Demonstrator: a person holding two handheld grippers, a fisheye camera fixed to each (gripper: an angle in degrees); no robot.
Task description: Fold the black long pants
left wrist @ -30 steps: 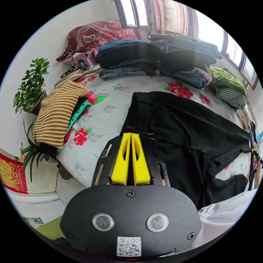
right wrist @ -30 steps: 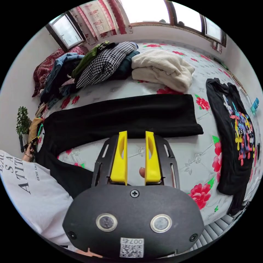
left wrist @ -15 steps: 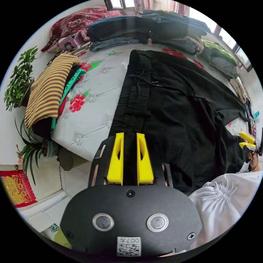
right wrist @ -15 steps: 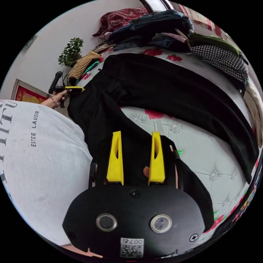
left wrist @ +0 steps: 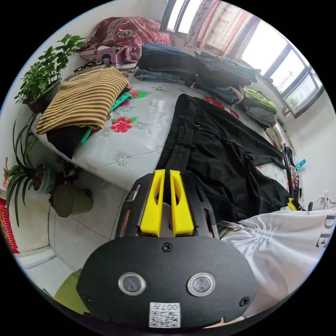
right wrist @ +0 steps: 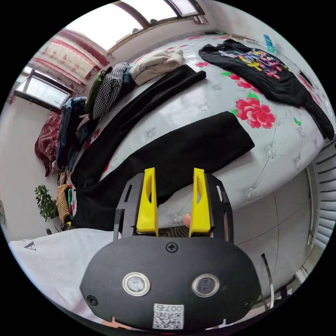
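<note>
1 black pants (right wrist: 182, 150) on bed (right wrist: 280, 147), 2 legs spread apart.

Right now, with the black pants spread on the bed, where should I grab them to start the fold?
Probably the hem of the nearer leg of the black pants, coming from the bed's open edge: it lies flat, splayed apart from the far leg. The right gripper is open beside it.

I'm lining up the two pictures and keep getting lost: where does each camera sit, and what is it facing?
Left gripper view: rides the left gripper, jaws nearly closed, facing the waistband end of the black pants on the bed; a white shirt shows.
Right gripper view: rides the right gripper, jaws apart, facing the pant legs.
Shared: pants, bed, striped top.
</note>
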